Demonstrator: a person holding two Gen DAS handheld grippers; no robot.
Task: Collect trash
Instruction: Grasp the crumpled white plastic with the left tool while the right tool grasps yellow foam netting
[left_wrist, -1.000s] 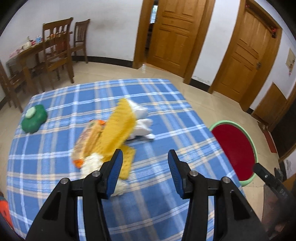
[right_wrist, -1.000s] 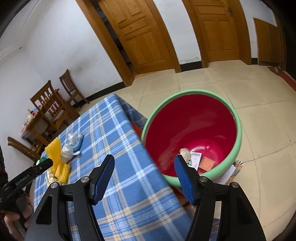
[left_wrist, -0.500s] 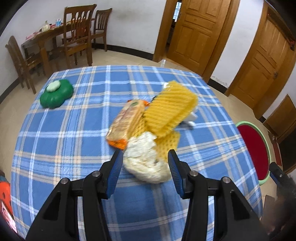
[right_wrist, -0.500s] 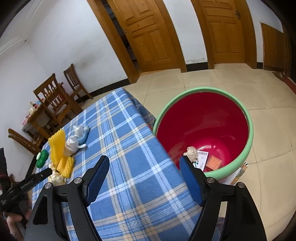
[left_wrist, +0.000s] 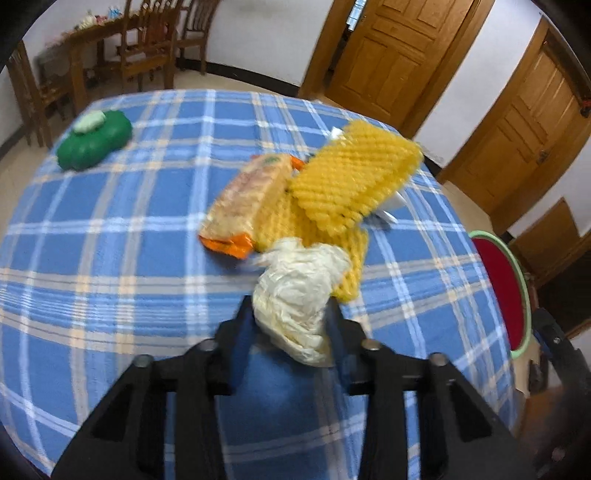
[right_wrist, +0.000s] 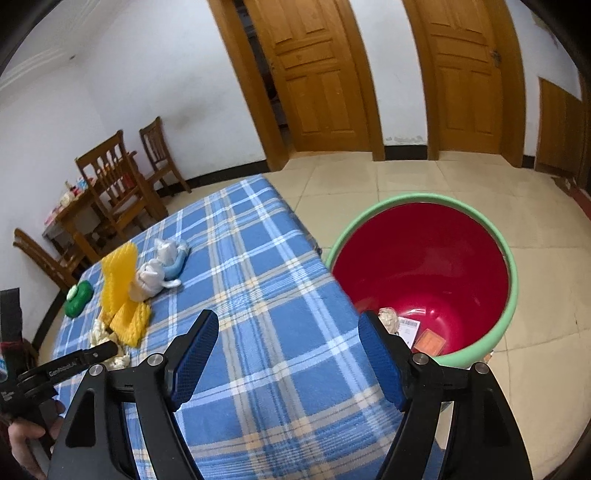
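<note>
Near the table's (left_wrist: 110, 258) front edge, the left gripper (left_wrist: 291, 314) pinches the tissue wad (left_wrist: 299, 291), ready for the bin (right_wrist: 511, 266); the right gripper (right_wrist: 288, 347) hangs open, empty, beside it.

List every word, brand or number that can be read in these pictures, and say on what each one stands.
"GenRobot.AI": white print on the side of the left claw, which grips a white wad; readable in the right wrist view.
White label inside the red bin: barcode and print, too small to read.
Snack packet on the table: print blurred, unreadable.
</note>
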